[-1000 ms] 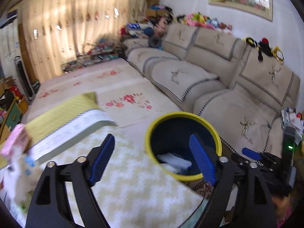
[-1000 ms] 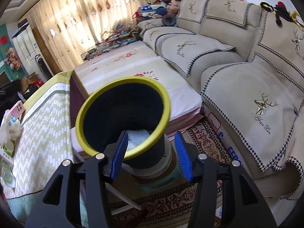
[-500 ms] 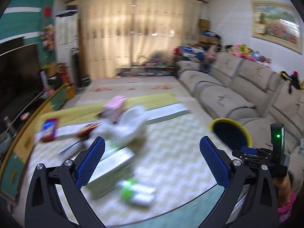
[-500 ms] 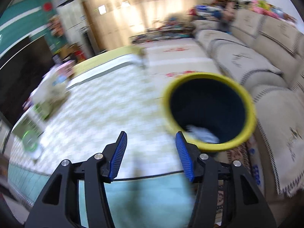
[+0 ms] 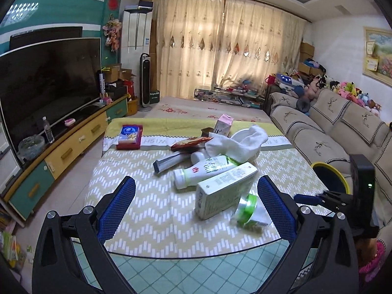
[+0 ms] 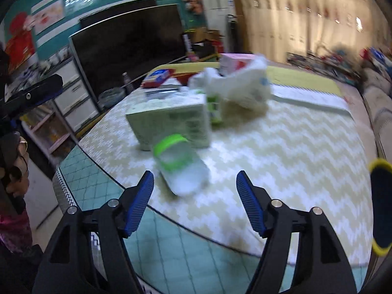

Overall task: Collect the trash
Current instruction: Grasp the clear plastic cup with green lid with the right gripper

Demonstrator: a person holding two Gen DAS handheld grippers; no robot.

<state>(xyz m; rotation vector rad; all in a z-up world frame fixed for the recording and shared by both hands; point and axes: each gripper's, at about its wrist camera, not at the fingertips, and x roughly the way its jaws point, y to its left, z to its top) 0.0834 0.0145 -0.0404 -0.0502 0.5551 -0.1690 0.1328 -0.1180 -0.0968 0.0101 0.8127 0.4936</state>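
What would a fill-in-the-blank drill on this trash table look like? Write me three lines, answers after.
1. Both tongs, left and right, are ____ and hold nothing.
2. The clear container nearest the right tongs has a ____ band.
3. The white bottle lies on its ____ beside the pale green carton.

Missing words: open; green; side

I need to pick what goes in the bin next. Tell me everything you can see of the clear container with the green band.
The clear container looks like see-through plastic, with a bright green band around it. It lies on its side on the zigzag tablecloth, near the table's front edge, against the pale green carton. Neither gripper touches it. Its contents cannot be made out.
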